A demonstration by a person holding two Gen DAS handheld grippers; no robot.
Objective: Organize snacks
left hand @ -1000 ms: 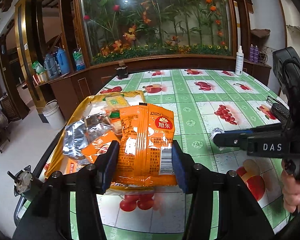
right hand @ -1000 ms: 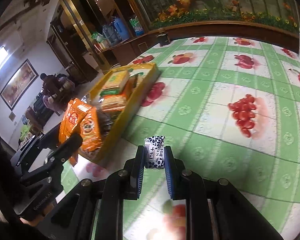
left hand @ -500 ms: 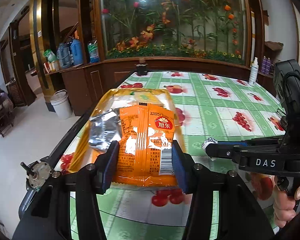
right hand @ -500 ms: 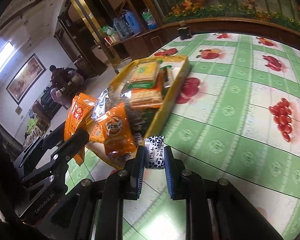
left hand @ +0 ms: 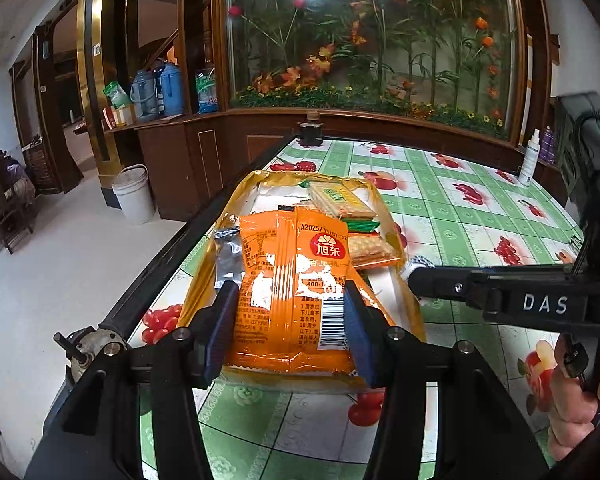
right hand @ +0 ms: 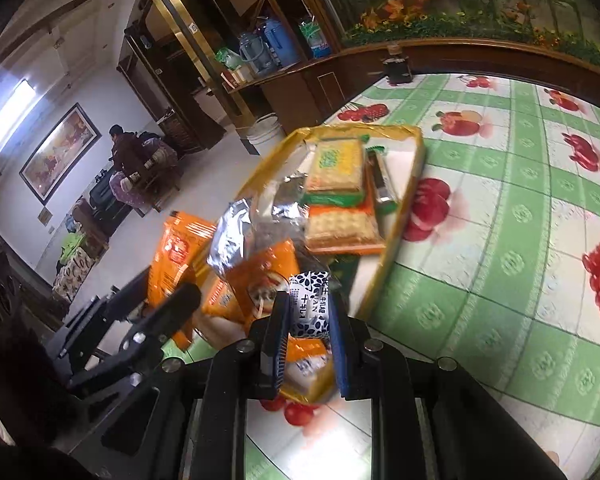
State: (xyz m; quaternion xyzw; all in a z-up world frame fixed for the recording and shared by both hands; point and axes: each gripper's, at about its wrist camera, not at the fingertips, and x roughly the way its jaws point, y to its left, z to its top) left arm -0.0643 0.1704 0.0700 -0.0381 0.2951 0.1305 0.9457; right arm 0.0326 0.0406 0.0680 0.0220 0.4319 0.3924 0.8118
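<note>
Both grippers are loaded, so the coming move is judged to be a drop into the tray point(left hand: 382, 210).

Left gripper point(left hand: 286, 314): jaws pinching the orange packet point(left hand: 296, 280) by its side edges, long axis running up the frame along the fingers. In the left view the packet is held over the tray's near end, lower centre, with the tray stretching away toward upper centre.

Right gripper point(right hand: 310, 330): jaws pressed onto a small black-and-white candy point(right hand: 310, 304), upright between the pads. In the right view it sits over the tray's near right corner, the cracker packs point(right hand: 336, 196) lying further up the frame.

Neither item is seen touching the tray contents. The right gripper's tip is seen at right centre of the left view, just beside the tray's right rim.
</note>
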